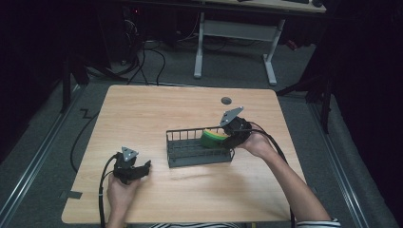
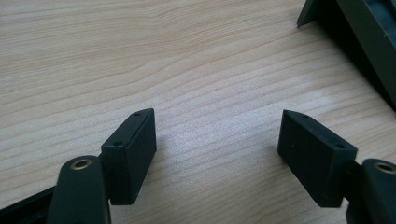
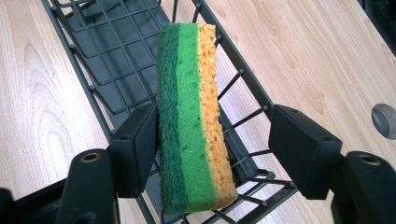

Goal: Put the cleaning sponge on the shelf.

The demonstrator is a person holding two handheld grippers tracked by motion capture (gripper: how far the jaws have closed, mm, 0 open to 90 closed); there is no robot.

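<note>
A sponge point(image 1: 212, 137) with dark green, light green and yellow layers stands on edge at the right end of a dark wire basket point(image 1: 190, 154) in the middle of the wooden table. In the right gripper view the sponge point(image 3: 194, 121) is between the jaws of my right gripper point(image 3: 212, 123): the left pad touches its green face and the right pad stands clear of its yellow face. My right gripper point(image 1: 229, 136) reaches into the basket point(image 3: 107, 56) from the right. My left gripper point(image 1: 145, 167) rests low near the front left of the table, open point(image 2: 217, 140) with nothing between its pads.
A grey round cap point(image 1: 226, 100) is set in the table behind the basket, and it also shows in the right gripper view point(image 3: 385, 120). A corner of the basket point(image 2: 355, 28) lies ahead of the left gripper. A white-legged desk point(image 1: 235, 31) stands beyond the table.
</note>
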